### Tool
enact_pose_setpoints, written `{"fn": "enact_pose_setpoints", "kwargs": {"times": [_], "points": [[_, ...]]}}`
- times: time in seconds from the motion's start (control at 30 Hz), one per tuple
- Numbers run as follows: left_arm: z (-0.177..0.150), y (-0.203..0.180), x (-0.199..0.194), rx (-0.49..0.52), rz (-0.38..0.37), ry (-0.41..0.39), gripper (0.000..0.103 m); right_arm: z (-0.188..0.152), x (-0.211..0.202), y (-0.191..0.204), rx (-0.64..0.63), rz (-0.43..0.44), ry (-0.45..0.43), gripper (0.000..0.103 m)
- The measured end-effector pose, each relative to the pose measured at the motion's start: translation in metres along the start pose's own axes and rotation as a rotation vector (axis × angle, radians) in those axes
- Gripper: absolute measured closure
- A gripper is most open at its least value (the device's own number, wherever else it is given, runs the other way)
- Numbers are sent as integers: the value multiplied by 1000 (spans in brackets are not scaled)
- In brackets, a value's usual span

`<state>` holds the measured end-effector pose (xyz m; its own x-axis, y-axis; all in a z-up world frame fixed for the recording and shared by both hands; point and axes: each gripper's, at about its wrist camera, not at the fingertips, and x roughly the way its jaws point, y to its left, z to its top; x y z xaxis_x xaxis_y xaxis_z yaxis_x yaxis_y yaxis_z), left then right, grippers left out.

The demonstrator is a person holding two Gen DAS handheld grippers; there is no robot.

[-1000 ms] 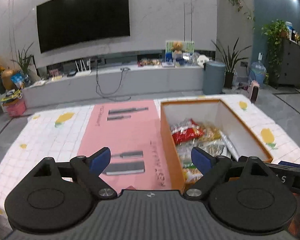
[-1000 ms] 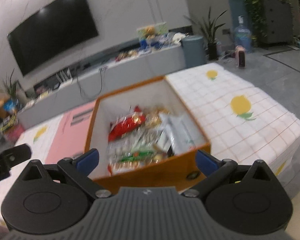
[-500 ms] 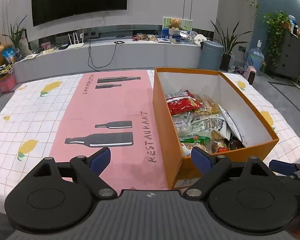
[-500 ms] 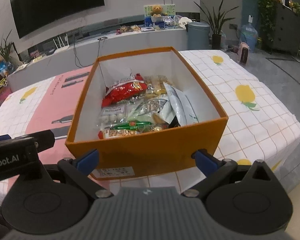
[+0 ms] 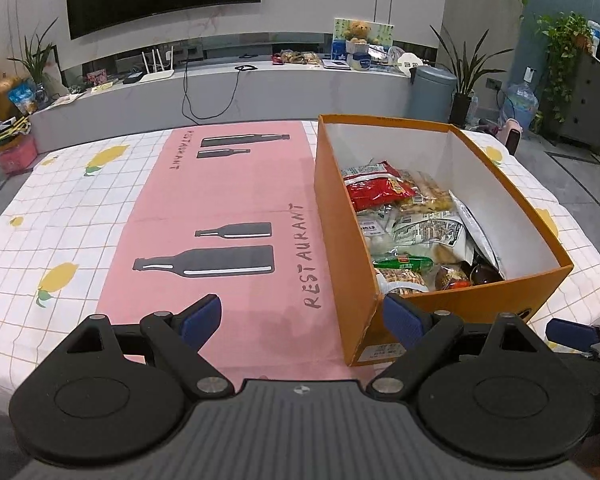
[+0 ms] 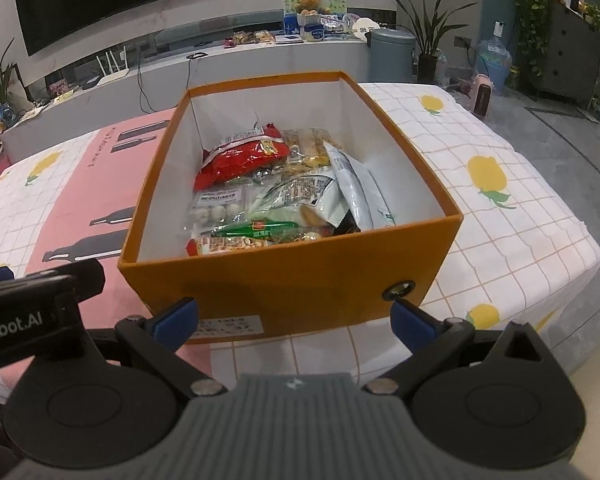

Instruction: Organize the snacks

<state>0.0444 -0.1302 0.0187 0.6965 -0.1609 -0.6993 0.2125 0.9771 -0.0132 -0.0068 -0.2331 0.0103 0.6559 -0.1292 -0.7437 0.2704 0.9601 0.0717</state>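
A: Lighting?
B: Dim indoor, cool cast. Ceiling light glares off the wall top left; box (image 6: 292, 276) inner walls bright.
A: Sharpness?
B: Both views sharp, no motion blur. Strong fisheye bending and dark corners at the edges.

An orange cardboard box (image 6: 292, 284) with white inner walls stands open-topped and upright on the checked, lemon-print tablecloth (image 6: 496, 216), its left side just beside the pink mat (image 5: 228, 208), with a white label low on its near wall. Inside lies a loose heap of snack packets: a red bag (image 6: 240, 158) at the back left, a clear pack of yellowish biscuits (image 6: 308, 146) beside it, a white-and-green pouch (image 6: 360, 192) leaning toward the right wall. Nearer the front sit a clear pack of white round sweets (image 6: 218, 206), a green-wrapped packet (image 6: 260, 229) and a packet of nuts (image 6: 228, 245).
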Motion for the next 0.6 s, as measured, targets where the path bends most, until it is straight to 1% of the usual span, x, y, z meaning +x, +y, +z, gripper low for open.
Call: {"fn": "enact_pose_setpoints", "kwargs": {"times": [0.17,0.6], "points": [[-1,-2,3,-14,-41,22,0,-2,-2,5,-34,6,-5,3],[-1,-4,1,-15,-42,26,0,-2,-4,6,-49,-5,-12,3]]}}
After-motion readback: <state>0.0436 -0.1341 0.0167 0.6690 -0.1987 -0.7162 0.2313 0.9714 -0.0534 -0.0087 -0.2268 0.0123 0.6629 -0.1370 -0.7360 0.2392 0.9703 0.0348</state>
